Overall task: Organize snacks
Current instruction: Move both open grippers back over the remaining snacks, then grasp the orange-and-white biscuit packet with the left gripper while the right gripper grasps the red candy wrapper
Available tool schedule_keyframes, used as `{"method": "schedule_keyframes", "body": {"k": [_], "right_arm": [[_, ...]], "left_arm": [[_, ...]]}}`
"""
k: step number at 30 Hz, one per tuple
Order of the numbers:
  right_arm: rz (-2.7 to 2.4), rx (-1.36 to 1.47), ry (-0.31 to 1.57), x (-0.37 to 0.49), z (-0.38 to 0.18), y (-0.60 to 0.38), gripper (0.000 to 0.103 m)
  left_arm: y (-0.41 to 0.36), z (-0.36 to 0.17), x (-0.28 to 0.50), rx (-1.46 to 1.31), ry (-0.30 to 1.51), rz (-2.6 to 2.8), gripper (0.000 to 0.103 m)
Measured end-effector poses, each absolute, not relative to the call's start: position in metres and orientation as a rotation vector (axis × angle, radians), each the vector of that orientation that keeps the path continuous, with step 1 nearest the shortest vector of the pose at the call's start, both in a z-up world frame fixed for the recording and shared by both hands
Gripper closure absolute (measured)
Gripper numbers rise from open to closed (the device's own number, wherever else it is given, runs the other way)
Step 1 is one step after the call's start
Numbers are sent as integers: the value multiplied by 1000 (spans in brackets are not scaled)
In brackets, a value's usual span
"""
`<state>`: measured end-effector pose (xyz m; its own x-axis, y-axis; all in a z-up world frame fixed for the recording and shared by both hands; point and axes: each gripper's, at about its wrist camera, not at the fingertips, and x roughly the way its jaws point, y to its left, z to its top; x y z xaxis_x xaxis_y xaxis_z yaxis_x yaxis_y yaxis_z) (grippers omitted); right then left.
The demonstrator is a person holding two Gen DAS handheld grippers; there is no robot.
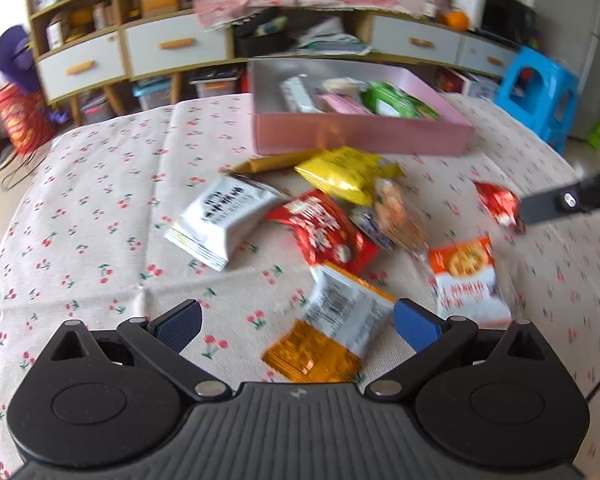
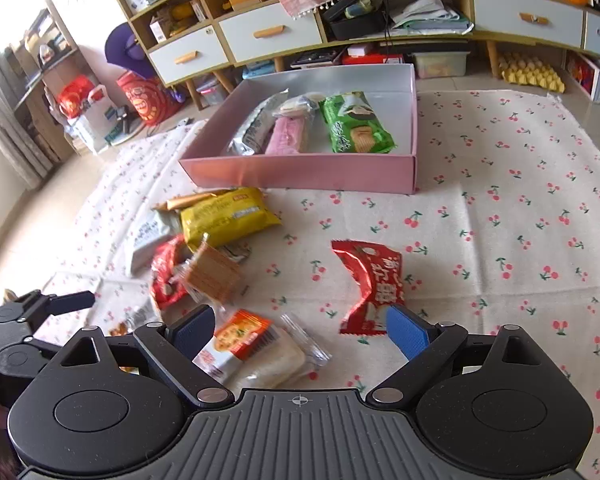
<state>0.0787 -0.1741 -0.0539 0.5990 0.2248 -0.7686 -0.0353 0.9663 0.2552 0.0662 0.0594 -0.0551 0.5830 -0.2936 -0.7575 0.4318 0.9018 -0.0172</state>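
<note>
A pink box (image 1: 360,132) (image 2: 300,168) stands at the far side of the cherry-print cloth. It holds a green packet (image 2: 354,124), a pink one (image 2: 288,136) and a silver one (image 2: 254,128). Loose snacks lie in front of it: a yellow packet (image 1: 348,174) (image 2: 226,216), a white packet (image 1: 224,220), a red packet (image 1: 324,232) and a cracker pack (image 2: 214,276). My left gripper (image 1: 296,326) is open just above an orange-and-white packet (image 1: 328,332). My right gripper (image 2: 298,334) is open over an orange-topped clear-wrapped snack (image 2: 260,348). A red wrapper (image 2: 370,284) lies by its right pad.
One finger (image 1: 560,204) of the right gripper reaches in from the right next to the red wrapper (image 1: 498,202). The left gripper's finger (image 2: 70,302) shows at the left edge. Behind the cloth (image 1: 100,200) stand a drawer cabinet (image 2: 268,36) and a blue stool (image 1: 536,92).
</note>
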Motion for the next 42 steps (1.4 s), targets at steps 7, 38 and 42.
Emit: {"method": "schedule_keyframes", "body": {"k": [7,38,42], "right_arm": [[52,194,920,84,-69,-190,9],[-2,83,908,97,-91,-182,11],[-1,85,901,98,-90,-181,14]], "left_arm": [[47,-66,57,300,842,-524,2],[49,-59,68,238,923,-523,64],[50,-58,69,222,939,-515,64]]}}
